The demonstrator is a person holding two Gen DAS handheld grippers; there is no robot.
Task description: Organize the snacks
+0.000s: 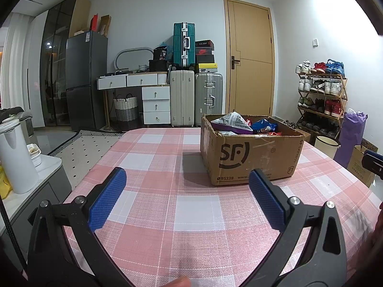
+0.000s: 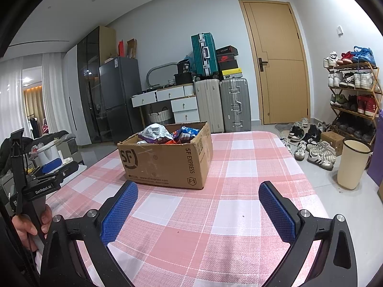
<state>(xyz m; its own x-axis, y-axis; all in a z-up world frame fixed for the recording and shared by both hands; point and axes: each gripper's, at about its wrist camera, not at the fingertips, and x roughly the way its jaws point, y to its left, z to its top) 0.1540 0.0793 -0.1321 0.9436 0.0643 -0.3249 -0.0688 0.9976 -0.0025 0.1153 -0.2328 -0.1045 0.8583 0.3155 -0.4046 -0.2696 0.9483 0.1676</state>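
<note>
**A:** Both grippers spread wide, nothing held. Left gripper [image 1: 188,181] hangs above the pink-and-white checked tablecloth [image 1: 196,215], blue pads [image 1: 107,198] apart with bare cloth between them. Right gripper [image 2: 198,197] is the same: pads parted, empty, over the cloth.

**B:** Where are the snacks?

**A:** In the open cardboard box [image 1: 249,157], SF logo on the side, sitting on the table ahead of both grippers. From the left wrist it's ahead and slightly right; from the right wrist [image 2: 167,160] ahead and slightly left. Snack bags [image 1: 233,123] are piled inside, the top ones rising above the rim. Flaps are folded down, rim torn in places.

**B:** Clearance?

**A:** Clear cloth between each gripper and the box's near wall. Open table left of the box in the left view, right of it in the right view. Left table edge runs beside a low white counter with a white canister [image 1: 16,157]. Right edge drops to floor: cream bin [image 2: 352,165] and scattered shoes [image 2: 313,150] nearby. Far edge is just behind the box.

**B:** Anything else in frame?

**A:** A hand [image 2: 31,224] grips the left unit's handle at the right view's left margin.
</note>
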